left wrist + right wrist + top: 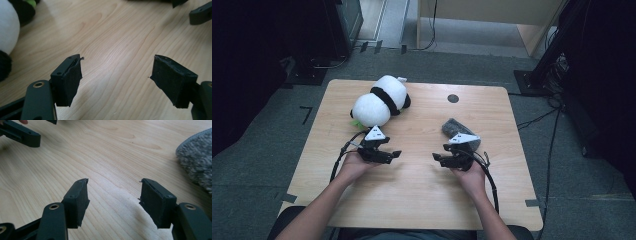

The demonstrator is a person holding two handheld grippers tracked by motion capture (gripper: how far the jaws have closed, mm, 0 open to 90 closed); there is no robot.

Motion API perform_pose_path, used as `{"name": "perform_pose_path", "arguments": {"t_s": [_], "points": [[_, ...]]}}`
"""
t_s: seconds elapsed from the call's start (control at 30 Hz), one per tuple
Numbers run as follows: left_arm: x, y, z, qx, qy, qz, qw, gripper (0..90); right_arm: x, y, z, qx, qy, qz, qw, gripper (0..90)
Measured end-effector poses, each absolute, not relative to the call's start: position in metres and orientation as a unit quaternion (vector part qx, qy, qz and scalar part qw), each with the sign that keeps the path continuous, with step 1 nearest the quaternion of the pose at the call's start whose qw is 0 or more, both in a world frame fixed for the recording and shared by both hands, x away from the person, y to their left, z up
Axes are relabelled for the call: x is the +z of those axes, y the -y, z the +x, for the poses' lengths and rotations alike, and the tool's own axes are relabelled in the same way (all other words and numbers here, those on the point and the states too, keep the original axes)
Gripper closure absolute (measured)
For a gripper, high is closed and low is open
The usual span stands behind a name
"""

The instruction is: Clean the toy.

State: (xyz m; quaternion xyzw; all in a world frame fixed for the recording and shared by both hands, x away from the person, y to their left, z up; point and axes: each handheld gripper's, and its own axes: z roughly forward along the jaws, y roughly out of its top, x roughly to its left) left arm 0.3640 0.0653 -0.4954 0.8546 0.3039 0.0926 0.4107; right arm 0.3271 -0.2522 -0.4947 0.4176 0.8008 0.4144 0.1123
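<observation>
Currently I hold both grippers low over the bare middle of the wooden table (pixel 422 185), pointing inward at each other. The left gripper (pixel 116 75) has its jaws parted with only wood grain between the pads; nothing is held. The right gripper (pixel 113 197) likewise stands open and empty.

The panda plush (pixel 379 100) lies on its side at the far left of the table, just beyond my left gripper; its white body shows at the edge of the left gripper view. The grey fuzzy item (pixel 457 129) rests just behind my right gripper, apart from the jaws, and its edge (pixel 197 157) shows in the right gripper view.

My judgement: the step in hand is the approach to a pick. To do it well, I should turn each gripper toward its nearest item, keep the jaws wide, and straddle a narrow part of the plush before closing, since soft filling will compress and slip from a shallow pinch.
</observation>
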Motion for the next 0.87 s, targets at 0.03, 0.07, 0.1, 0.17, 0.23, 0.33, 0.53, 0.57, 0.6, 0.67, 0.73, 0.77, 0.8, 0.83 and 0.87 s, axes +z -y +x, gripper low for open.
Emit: {"name": "perform_pose_path", "arguments": {"t_s": [0.03, 0.07, 0.1, 0.17, 0.23, 0.33, 0.53, 0.57, 0.6, 0.67, 0.73, 0.77, 0.8, 0.83, 0.87], "points": [[-0.498, -0.065, 0.365, 0.089, -0.307, 0.856, 0.407, 23.9, -0.496, 0.251, 0.328, 0.413, -0.802, 0.417, 0.112, 39.1], [-0.501, -0.065, 0.365, 0.089, -0.309, 0.857, 0.403, 23.9, -0.498, 0.25, 0.328, 0.41, -0.804, 0.415, 0.113, 39.1], [-0.502, -0.064, 0.366, 0.09, -0.31, 0.857, 0.402, 23.9, -0.5, 0.249, 0.329, 0.405, -0.807, 0.414, 0.114, 39.1], [-0.503, -0.064, 0.366, 0.093, -0.311, 0.854, 0.406, 23.9, -0.503, 0.248, 0.33, 0.396, -0.811, 0.415, 0.117, 39.1], [-0.504, -0.062, 0.365, 0.093, -0.309, 0.855, 0.407, 23.9, -0.507, 0.247, 0.332, 0.389, -0.813, 0.418, 0.116, 39.0], [-0.507, -0.059, 0.363, 0.102, -0.293, 0.863, 0.398, 23.9, -0.513, 0.244, 0.335, 0.375, -0.82, 0.418, 0.116, 40.1], [-0.514, -0.057, 0.364, 0.103, -0.285, 0.873, 0.382, 23.9, -0.516, 0.24, 0.333, 0.368, -0.829, 0.396, 0.146, 40.8], [-0.515, -0.057, 0.364, 0.102, -0.284, 0.874, 0.381, 23.9, -0.517, 0.239, 0.332, 0.367, -0.831, 0.391, 0.151, 40.3], [-0.515, -0.056, 0.364, 0.1, -0.284, 0.875, 0.38, 23.9, -0.517, 0.239, 0.332, 0.365, -0.832, 0.387, 0.155, 39.8], [-0.515, -0.055, 0.363, 0.101, -0.282, 0.876, 0.378, 23.9, -0.517, 0.239, 0.332, 0.367, -0.831, 0.389, 0.152, 38.9], [-0.515, -0.054, 0.363, 0.1, -0.279, 0.878, 0.376, 23.9, -0.517, 0.239, 0.332, 0.369, -0.83, 0.39, 0.149, 38.7], [-0.515, -0.054, 0.363, 0.101, -0.279, 0.878, 0.376, 23.8, -0.517, 0.239, 0.332, 0.369, -0.83, 0.39, 0.149, 38.4], [-0.516, -0.054, 0.363, 0.1, -0.279, 0.878, 0.375, 23.9, -0.517, 0.239, 0.332, 0.37, -0.83, 0.39, 0.148, 37.9], [-0.516, -0.054, 0.363, 0.099, -0.28, 0.878, 0.375, 23.8, -0.517, 0.239, 0.332, 0.37, -0.83, 0.391, 0.147, 37.3], [-0.516, -0.054, 0.364, 0.099, -0.28, 0.878, 0.375, 23.8, -0.517, 0.239, 0.332, 0.37, -0.83, 0.39, 0.146, 36.7]]}}
